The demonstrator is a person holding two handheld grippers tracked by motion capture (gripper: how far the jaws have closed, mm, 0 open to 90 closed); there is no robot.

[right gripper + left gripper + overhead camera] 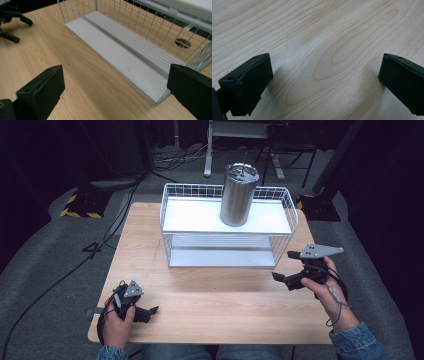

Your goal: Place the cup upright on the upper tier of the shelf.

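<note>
I've got the left gripper [150,312] low at the table's [220,305] near-left corner, jaws wide, nothing btwn. Right gripper [285,266] also wide, empty, just beside the rack's [227,227] front-right corner. Tumbler [238,195] upright on rack's top shelf.

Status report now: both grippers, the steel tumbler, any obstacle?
Left gripper open, empty. Right gripper open, beside wire rack. Steel tumbler upright on top shelf. Nothing between.

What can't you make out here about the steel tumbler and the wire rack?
- Steel tumbler: high view, contents hidden by its lid; too small to read any marking.
- Wire rack: right gripper view, upper shelf cut off by the top edge.
- Right gripper: its jaws hide the table beneath.
</note>
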